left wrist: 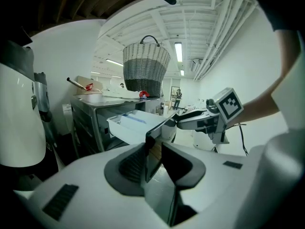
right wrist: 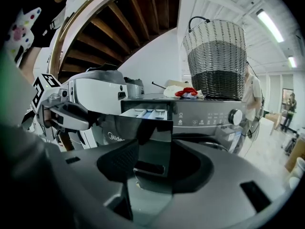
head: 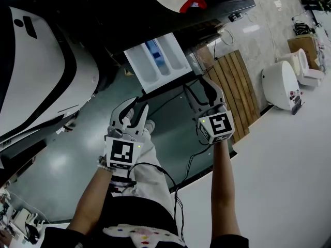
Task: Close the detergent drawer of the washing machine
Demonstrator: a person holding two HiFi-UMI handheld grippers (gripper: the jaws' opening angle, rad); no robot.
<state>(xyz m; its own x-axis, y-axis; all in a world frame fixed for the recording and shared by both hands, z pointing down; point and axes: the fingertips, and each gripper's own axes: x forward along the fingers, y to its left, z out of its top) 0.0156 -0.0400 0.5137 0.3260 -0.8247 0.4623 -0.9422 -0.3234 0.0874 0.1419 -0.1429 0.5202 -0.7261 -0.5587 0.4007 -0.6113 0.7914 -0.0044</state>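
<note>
Dark green matting (head: 67, 164) covers the floor near the washing machine (right wrist: 214, 120), with pale floor (head: 289, 180) to the right and a strip of wooden slats (head: 235, 87) between them. On top of the machine stands a tall woven basket (right wrist: 217, 56), grey in its lower band, and beside it lies a red and white cloth (right wrist: 183, 92). The detergent drawer (head: 158, 61) sits at the machine's upper left as one faces it. It is pulled well out, its white compartments and a blue insert open to view from above.

The left gripper (head: 138, 105) hangs to the near left of the drawer, well short of it, over the matting. Its jaws are spread, with a clear gap and nothing in it. The right gripper (head: 202, 81) is farther forward, its tips just beside the near right corner of the drawer front; whether they touch it I cannot tell. Its jaws are also apart and hold nothing. Its own view looks straight at the drawer front, with the control panel and its round dial (right wrist: 234, 117) to the right. Both grippers point forward and somewhat down.

A large white rounded shell (head: 46, 71) sits at the far left, and a white oval tub (head: 282, 84) stands on the pale floor at the far right
</note>
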